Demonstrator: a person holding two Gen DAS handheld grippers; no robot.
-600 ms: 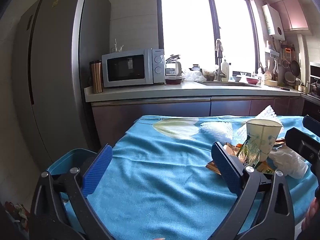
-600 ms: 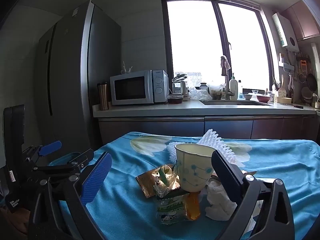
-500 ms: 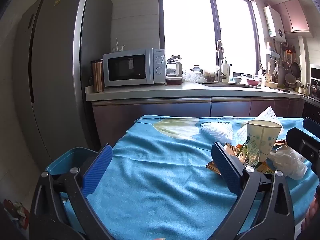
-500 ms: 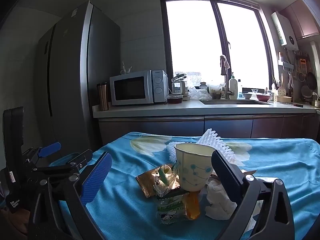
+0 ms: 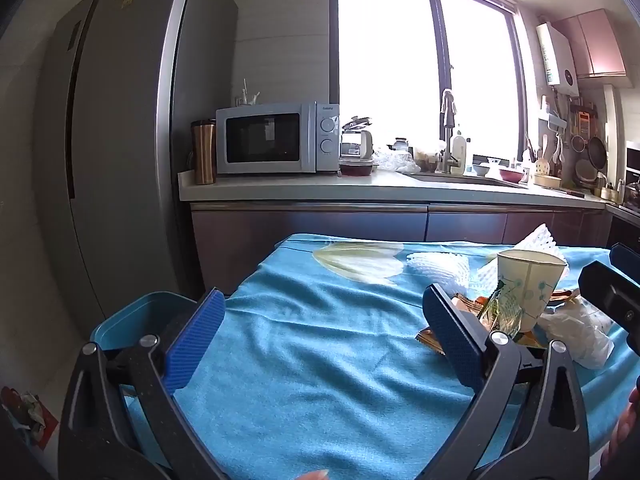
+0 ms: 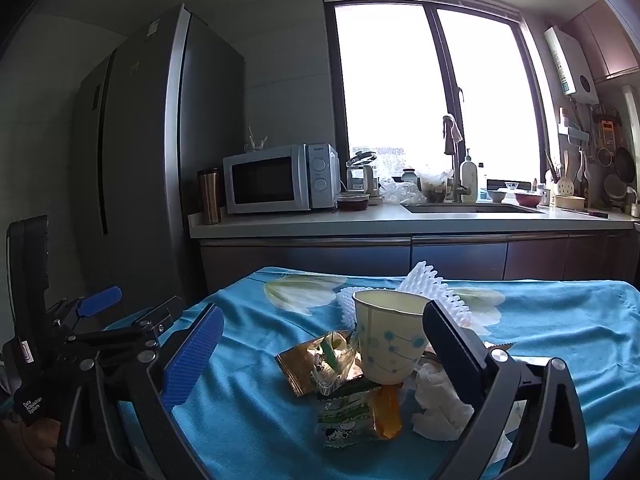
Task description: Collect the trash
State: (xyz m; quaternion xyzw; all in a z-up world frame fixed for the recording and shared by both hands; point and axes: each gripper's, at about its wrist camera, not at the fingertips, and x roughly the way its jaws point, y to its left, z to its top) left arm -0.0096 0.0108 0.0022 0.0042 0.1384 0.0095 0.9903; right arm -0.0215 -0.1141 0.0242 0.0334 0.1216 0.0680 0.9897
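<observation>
I have not picked anything up yet; this looks like the start, with both tools hovering over the tabletop [image 5: 304, 360] under its blue cloth. My right gripper [image 6: 320, 356] has its jaws wide apart and empty, aimed at the trash pile. The landmark there is the paper cup [image 6: 388, 340], standing upright. In front of the paper cup lie a gold snack wrapper [image 6: 296, 368] and a green-and-white packet [image 6: 344, 412]; a crumpled white tissue [image 6: 436, 408] sits just right of it, and white foam fruit netting [image 6: 432, 292] is behind it. My left gripper [image 5: 320, 328] is also spread wide with nothing in it, over bare cloth to the left of the paper cup. A blue bin [image 5: 140, 320] sits at the tabletop's left edge, well apart from the pile. Next, I judge, I should lower the right gripper onto one piece, probably the paper cup, and close gently so it does not crush.
</observation>
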